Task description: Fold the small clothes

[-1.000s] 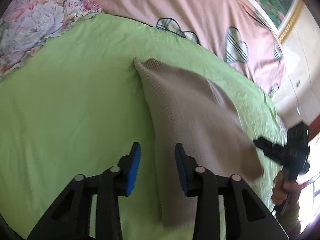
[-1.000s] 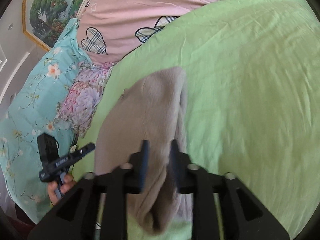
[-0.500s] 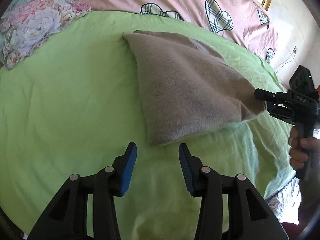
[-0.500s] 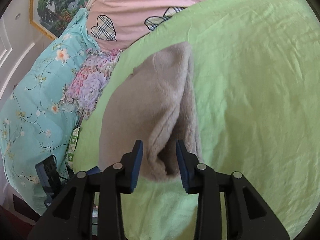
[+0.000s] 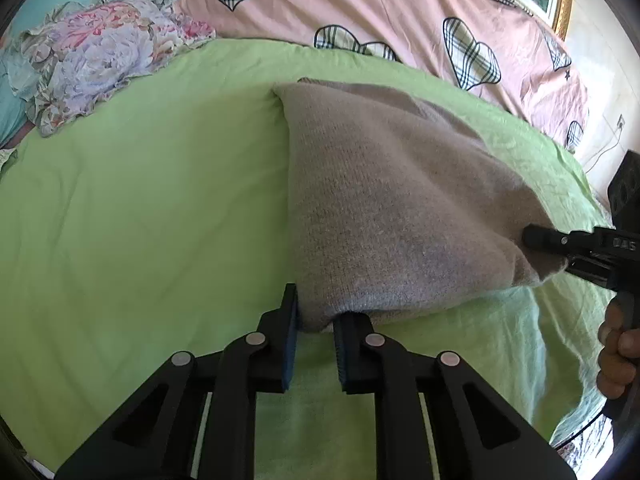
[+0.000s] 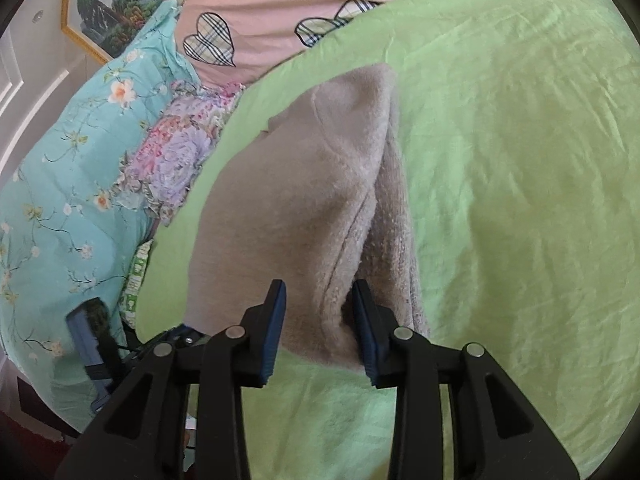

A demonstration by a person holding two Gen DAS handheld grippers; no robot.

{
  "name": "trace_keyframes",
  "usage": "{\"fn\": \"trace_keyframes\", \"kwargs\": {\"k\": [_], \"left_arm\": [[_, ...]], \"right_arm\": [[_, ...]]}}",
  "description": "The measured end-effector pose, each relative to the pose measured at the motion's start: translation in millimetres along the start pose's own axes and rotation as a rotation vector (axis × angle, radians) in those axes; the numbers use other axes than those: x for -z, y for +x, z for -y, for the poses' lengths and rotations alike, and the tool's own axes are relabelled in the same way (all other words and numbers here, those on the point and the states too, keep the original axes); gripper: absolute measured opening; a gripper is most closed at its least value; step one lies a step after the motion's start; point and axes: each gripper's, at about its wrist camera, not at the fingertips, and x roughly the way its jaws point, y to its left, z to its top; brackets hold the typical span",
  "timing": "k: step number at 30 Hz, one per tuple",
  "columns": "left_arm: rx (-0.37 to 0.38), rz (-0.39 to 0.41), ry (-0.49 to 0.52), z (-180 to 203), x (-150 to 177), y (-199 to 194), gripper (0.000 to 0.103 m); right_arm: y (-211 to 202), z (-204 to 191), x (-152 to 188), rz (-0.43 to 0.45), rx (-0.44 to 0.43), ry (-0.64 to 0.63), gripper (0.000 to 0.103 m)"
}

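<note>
A beige knit garment (image 5: 392, 204) lies folded on the green bedsheet (image 5: 140, 220). My left gripper (image 5: 316, 332) has its jaws narrowed around the garment's near left corner, which sits between the blue pads. In the right wrist view the garment (image 6: 296, 208) shows its fleecy layers, and my right gripper (image 6: 318, 320) is open with the near edge between its jaws. The right gripper also shows at the garment's right corner in the left wrist view (image 5: 560, 244).
A pink quilt with plaid hearts (image 5: 400, 12) lies behind the green sheet. A floral pillow (image 5: 100, 64) and a teal flowered cover (image 6: 60, 184) lie at the left. A framed picture (image 6: 116, 0) hangs on the wall.
The left gripper has moved forward to the garment's near corner and its jaws have narrowed onto it. The right gripper has opened wider than a second ago and holds the edge loosely between its jaws.
</note>
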Motion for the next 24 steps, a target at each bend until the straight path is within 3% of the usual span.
{"fn": "trace_keyframes", "kwargs": {"k": [1,3,5,7,10,14,24], "left_arm": [[0.014,-0.009,-0.011,-2.4,-0.9,-0.8,0.012],[0.027,-0.021,-0.014,-4.2,-3.5,-2.1,0.011],[0.033,-0.029,-0.008,-3.0,-4.4,-3.6,0.01],[0.043,-0.034,-0.001,-1.0,-5.4,-5.0,0.009],[0.042,-0.052,0.009,1.9,-6.2,-3.1,0.009],[0.066,-0.09,-0.011,-2.2,-4.6,1.2,0.009],[0.14,-0.137,-0.044,-16.7,-4.5,4.4,0.01]], "right_arm": [[1.6,-1.9,-2.2,-0.016,0.002,-0.002,0.006],[-10.1,-8.1,-9.8,0.017,-0.016,-0.019,0.006],[-41.1,-20.7,-21.5,0.113,-0.058,-0.061,0.006],[-57.2,-26.7,-28.6,0.14,-0.039,-0.095,0.005],[-50.6,-17.2,-24.9,0.102,0.067,-0.139,0.005],[-19.2,16.6,-5.6,0.009,0.158,-0.091,0.005],[-2.7,25.5,4.0,-0.032,0.212,-0.073,0.009]]}}
